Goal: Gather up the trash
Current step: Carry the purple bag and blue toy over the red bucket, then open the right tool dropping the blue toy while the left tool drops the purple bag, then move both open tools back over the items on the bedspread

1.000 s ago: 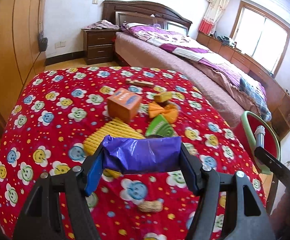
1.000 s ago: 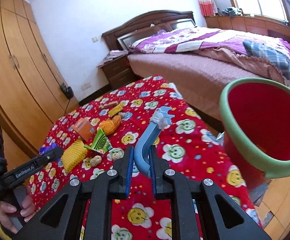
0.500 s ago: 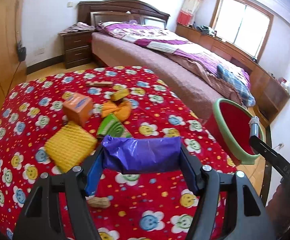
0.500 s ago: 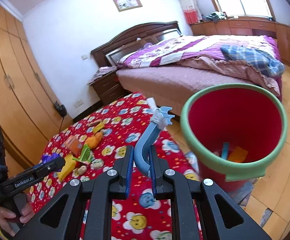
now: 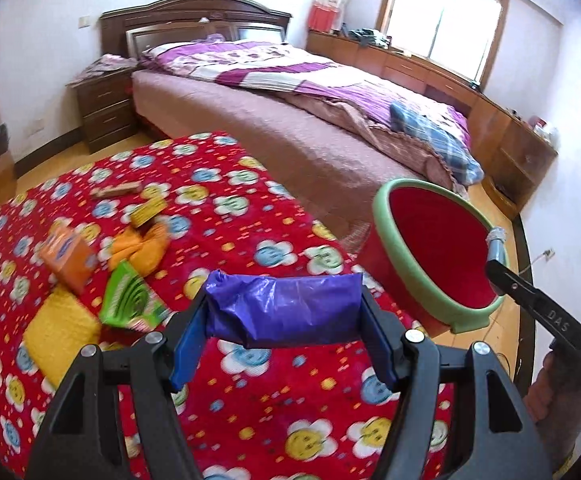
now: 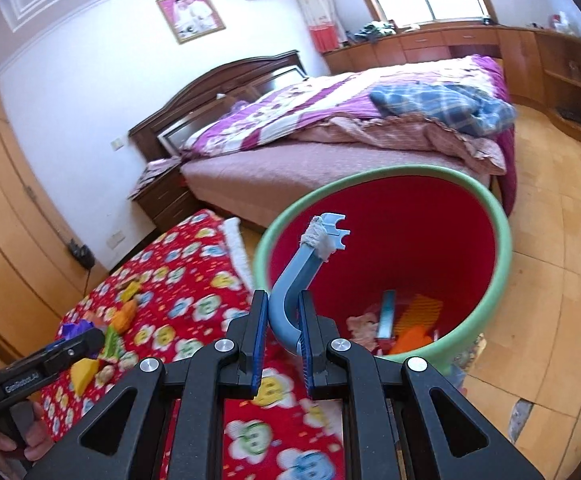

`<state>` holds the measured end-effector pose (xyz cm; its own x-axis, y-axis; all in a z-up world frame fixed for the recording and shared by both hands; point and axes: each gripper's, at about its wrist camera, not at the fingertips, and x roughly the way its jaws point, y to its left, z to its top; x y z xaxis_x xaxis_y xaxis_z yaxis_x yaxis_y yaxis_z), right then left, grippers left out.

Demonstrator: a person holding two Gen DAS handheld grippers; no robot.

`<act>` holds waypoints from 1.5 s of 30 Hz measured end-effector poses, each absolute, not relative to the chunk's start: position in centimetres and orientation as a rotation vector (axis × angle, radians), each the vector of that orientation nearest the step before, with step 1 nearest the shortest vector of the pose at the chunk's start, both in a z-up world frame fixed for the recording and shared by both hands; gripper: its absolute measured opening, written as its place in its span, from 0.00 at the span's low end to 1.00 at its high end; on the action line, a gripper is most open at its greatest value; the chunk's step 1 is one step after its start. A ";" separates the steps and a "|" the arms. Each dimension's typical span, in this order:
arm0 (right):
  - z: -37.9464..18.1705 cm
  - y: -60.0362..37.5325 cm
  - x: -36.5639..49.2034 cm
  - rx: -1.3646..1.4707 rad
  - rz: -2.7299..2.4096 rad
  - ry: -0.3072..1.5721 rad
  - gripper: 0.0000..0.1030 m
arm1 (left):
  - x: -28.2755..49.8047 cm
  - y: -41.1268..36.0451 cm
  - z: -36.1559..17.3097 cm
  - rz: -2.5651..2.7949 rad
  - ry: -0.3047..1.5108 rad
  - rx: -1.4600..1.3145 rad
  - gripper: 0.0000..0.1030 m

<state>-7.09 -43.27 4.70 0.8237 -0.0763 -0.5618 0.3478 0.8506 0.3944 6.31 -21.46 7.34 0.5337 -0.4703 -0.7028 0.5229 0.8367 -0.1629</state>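
Holding a purple wrapper (image 5: 282,312), the left gripper (image 5: 282,332) is squeezing it from both ends so it cannot fall, above the red blanket (image 5: 226,208). More trash is waiting on the blanket. The right gripper (image 6: 283,330) is pinching a bent blue hook (image 6: 290,280) tight between its jaws, right over the bin (image 6: 486,204), likely so the hook can drop in.

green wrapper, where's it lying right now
In the left wrist view the green wrapper lies on the red quilt, left of the gripper, between the yellow sponge and the orange box.
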 end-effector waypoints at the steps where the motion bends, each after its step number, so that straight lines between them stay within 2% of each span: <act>1: 4.6 -43.6 -7.0 0.511 -0.241 0.565 0.15 | 6.4 -21.9 7.3 -0.599 0.815 0.075 0.67; 10: 3.4 -46.0 -7.5 0.551 -0.281 0.570 0.17 | 6.7 -26.4 6.9 -0.672 0.827 0.131 0.67; 13: 3.6 -46.7 -8.2 0.571 -0.289 0.548 0.24 | 6.5 -27.8 6.9 -0.698 0.818 0.151 0.67; 25: 4.5 -48.5 -12.2 0.554 -0.394 0.484 0.26 | 5.7 -34.7 6.6 -0.813 0.772 0.245 0.67; 32: 3.8 -50.0 -13.3 0.599 -0.431 0.480 0.26 | 6.0 -38.5 5.0 -0.883 0.811 0.283 0.67; 37: 3.6 -50.2 -13.5 0.606 -0.435 0.487 0.26 | 6.4 -39.6 4.0 -0.882 0.836 0.292 0.72; 39: 3.4 -50.2 -13.5 0.612 -0.436 0.489 0.26 | 6.3 -39.8 3.9 -0.876 0.822 0.299 0.79; 45: 3.2 -50.4 -13.6 0.621 -0.432 0.496 0.26 | 6.3 -39.5 4.1 -0.877 0.817 0.282 0.80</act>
<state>-13.58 -50.36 3.19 0.7982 -0.2319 -0.5560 0.5192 0.7329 0.4396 6.31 -39.55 4.09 0.3678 -0.5703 -0.7345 0.7729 0.6267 -0.0997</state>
